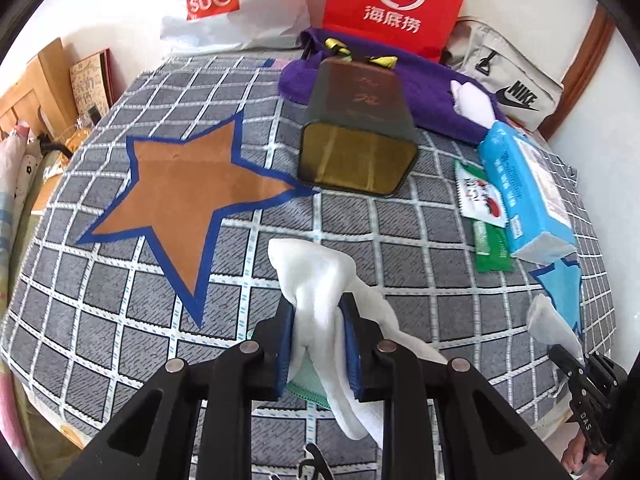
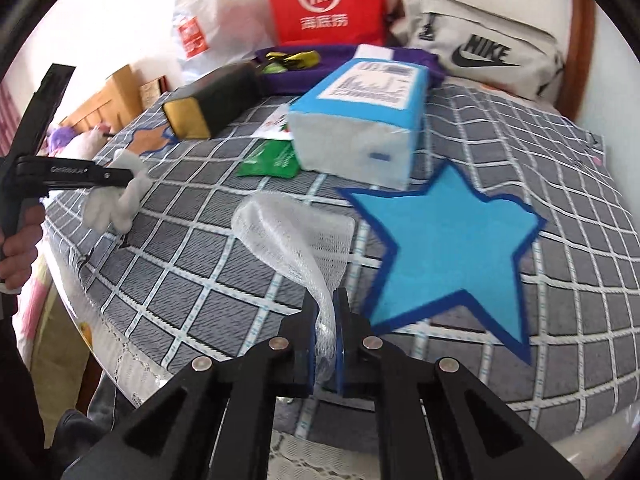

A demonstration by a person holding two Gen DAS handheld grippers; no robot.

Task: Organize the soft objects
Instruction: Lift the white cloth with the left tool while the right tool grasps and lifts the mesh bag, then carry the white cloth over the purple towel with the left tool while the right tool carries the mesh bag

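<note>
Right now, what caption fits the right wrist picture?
Right gripper pinches clear mesh netting beside a blue star on the checked cloth.

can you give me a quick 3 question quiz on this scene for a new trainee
1. True or false: the left gripper is shut on a white cloth.
2. What does the right gripper hold? A) green packet B) clear mesh wrap C) purple towel
3. Fill in: the dark tin lying on its side has its open end beside the ____ star.

Key
1. True
2. B, the mesh wrap
3. Brown
</note>
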